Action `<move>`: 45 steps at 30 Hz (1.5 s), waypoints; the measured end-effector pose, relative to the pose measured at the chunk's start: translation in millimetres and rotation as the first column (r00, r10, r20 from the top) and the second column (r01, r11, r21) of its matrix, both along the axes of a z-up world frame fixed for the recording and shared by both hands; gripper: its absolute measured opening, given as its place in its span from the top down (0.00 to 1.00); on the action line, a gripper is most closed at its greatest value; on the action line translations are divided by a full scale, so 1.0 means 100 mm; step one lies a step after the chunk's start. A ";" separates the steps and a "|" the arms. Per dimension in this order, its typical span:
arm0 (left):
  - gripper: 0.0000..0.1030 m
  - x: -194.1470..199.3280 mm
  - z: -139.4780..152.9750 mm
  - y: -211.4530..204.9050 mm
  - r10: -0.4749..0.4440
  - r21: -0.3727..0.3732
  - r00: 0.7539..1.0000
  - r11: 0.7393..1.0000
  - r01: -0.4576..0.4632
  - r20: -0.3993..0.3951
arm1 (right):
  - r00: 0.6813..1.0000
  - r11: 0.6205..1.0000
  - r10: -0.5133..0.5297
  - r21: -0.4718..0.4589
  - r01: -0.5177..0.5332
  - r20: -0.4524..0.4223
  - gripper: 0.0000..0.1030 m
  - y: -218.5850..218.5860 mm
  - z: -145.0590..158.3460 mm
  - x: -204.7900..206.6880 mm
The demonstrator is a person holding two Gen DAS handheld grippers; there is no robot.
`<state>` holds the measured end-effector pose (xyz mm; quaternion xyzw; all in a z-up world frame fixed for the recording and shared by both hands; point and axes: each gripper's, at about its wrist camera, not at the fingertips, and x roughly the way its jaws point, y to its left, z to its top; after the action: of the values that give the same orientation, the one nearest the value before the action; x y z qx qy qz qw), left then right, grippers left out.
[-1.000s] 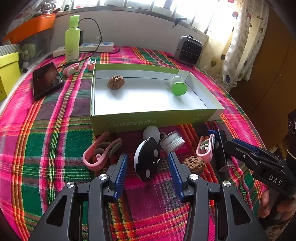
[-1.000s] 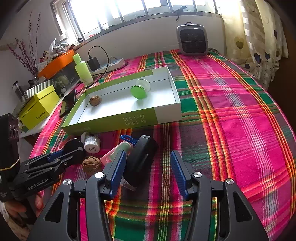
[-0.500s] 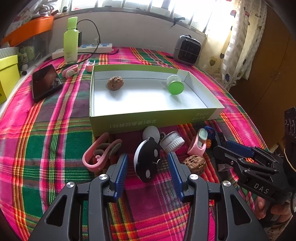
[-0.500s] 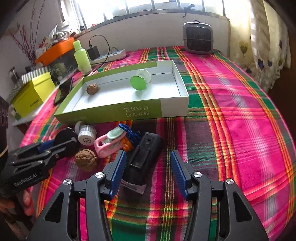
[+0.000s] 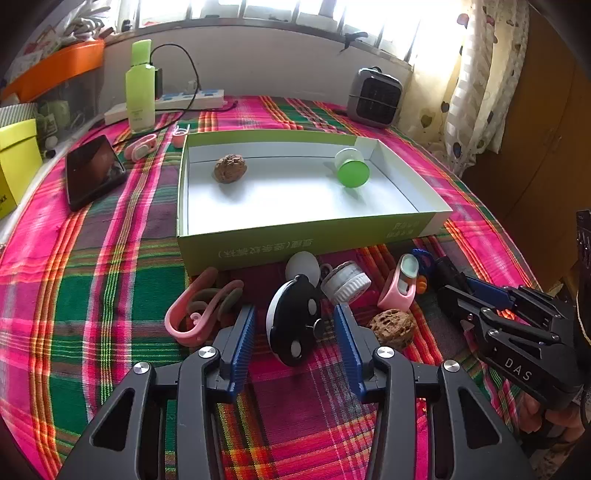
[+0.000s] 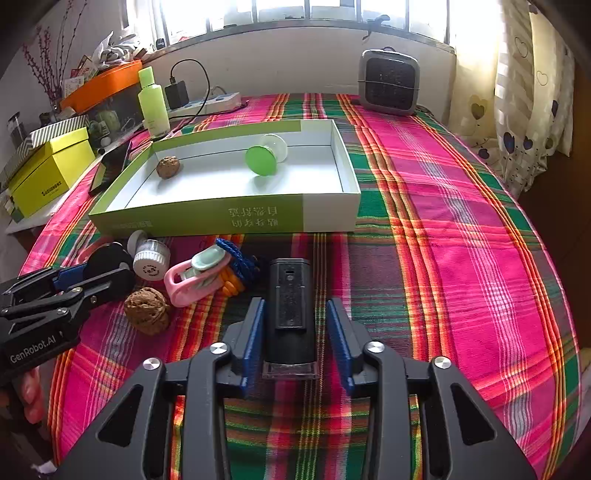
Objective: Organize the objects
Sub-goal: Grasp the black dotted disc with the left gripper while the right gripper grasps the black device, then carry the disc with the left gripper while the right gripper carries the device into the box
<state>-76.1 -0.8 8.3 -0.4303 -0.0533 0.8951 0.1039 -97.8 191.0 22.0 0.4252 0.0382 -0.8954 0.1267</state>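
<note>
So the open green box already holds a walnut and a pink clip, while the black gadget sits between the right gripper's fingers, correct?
Not quite. Beside the walnut in the green box lies a green-capped jar on its side, not a pink clip; the right wrist view shows it. The pink clip is still outside on the cloth. The black gadget does sit between the right gripper fingers.

Daylight floods in from the far window (image 6: 306, 11), which is blown out to white. Both views stay sharp, with fisheye bending and dark vignetting at corners. Shadows fall soft.
</note>
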 end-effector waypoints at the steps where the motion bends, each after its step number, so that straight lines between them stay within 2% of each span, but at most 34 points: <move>1: 0.63 0.00 0.00 0.00 0.003 -0.003 1.000 1.000 -0.003 0.000 | 1.000 1.000 0.001 -0.001 -0.001 0.000 0.69 0.01 0.00 0.00; 5: 0.71 -0.01 0.00 -0.01 0.015 -0.024 1.000 1.000 -0.015 -0.001 | 1.000 1.000 -0.001 -0.008 0.001 0.000 0.72 0.02 0.00 0.00; 8: 0.73 -0.01 -0.01 -0.01 0.023 -0.028 1.000 0.999 -0.023 -0.001 | 1.000 1.000 0.000 -0.010 0.000 0.000 0.72 0.04 0.00 0.01; 35: 0.74 0.07 0.09 -0.06 0.055 -0.030 0.998 0.998 -0.056 -0.015 | 0.999 0.998 0.039 -0.043 -0.040 -0.029 0.72 0.02 0.09 0.10; 45: 0.74 0.04 0.22 -0.03 0.043 -0.017 0.998 0.999 -0.044 -0.034 | 0.996 0.996 0.068 -0.063 -0.071 -0.051 0.72 0.00 0.24 0.07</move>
<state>-72.6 -3.7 30.8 -0.4146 -0.0530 0.9048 0.0815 -90.9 190.7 46.5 0.3971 0.0272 -0.9014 0.1704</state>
